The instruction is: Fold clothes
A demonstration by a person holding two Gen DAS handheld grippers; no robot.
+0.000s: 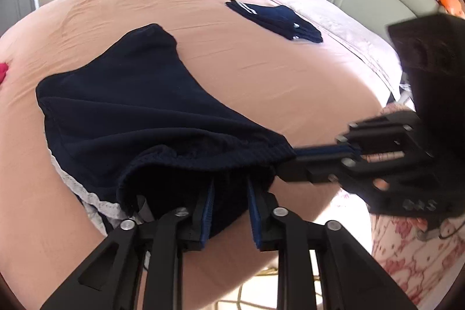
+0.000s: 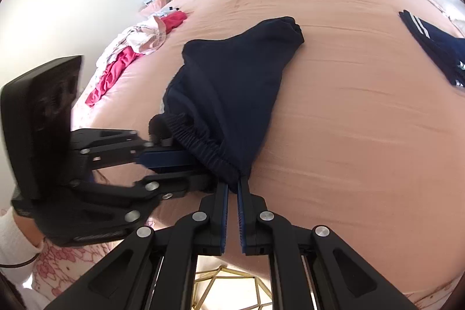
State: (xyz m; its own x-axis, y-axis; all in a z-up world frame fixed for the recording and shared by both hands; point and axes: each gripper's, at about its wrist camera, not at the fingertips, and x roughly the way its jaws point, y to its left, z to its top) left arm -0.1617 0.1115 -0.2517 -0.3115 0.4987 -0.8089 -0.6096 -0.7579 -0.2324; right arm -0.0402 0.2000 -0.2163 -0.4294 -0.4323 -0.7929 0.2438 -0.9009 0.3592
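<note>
At the bed's near edge both grippers pinch the navy shorts' waistband, left gripper beside right gripper, legs trailing away.

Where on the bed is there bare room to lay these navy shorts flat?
Bare peach sheet lies between the navy shorts and the folded navy garment; more beyond the shorts toward the far edge. Crowded: the clothes pile at the left edge.

Both wrist cameras look steeply down along their tools, close above the bed, sharing the navy shorts between them.
</note>
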